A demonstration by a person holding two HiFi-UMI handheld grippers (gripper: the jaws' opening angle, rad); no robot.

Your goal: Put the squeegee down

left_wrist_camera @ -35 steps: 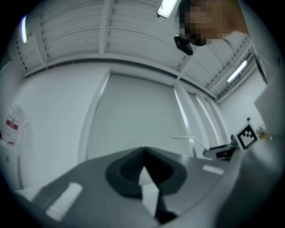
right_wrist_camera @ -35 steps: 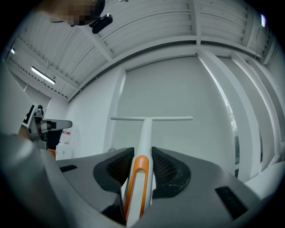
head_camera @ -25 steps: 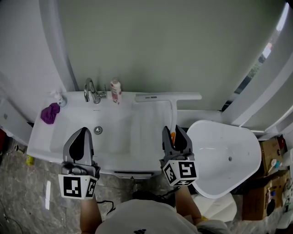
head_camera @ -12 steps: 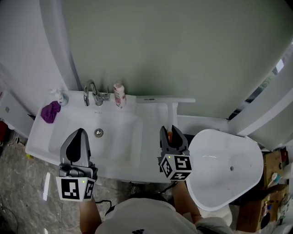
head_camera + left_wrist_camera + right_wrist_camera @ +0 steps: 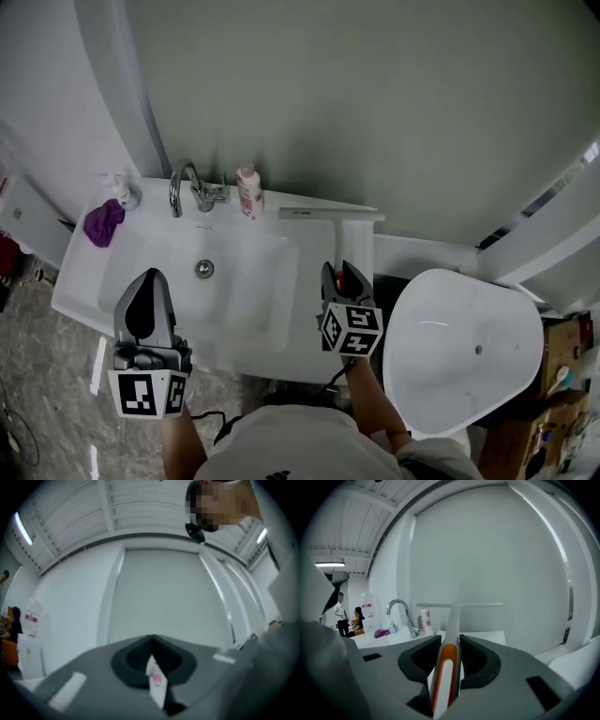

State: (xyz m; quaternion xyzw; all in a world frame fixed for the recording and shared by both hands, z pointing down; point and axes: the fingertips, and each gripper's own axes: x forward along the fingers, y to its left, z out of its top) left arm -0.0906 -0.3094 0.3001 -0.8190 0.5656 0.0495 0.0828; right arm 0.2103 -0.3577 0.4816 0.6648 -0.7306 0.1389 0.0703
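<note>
The squeegee is white and T-shaped, with an orange strip on its handle. My right gripper is shut on that handle over the right end of the sink counter. The blade points away from me, at the counter's back right corner by the wall. I cannot tell whether it touches the counter. In the right gripper view the squeegee's handle runs straight out between the pads of the right gripper. My left gripper hovers at the counter's front left, its tips together and holding nothing; the left gripper view shows the left gripper the same.
A chrome faucet, a pink-labelled bottle, a small dispenser and a purple cloth stand along the back and left of the counter. A white oval bowl sits to the right. Cardboard boxes lie at the far right.
My right gripper has come down and in toward the counter with the squeegee, its blade now lower by the back right corner. The left gripper drifted slightly down and left.
</note>
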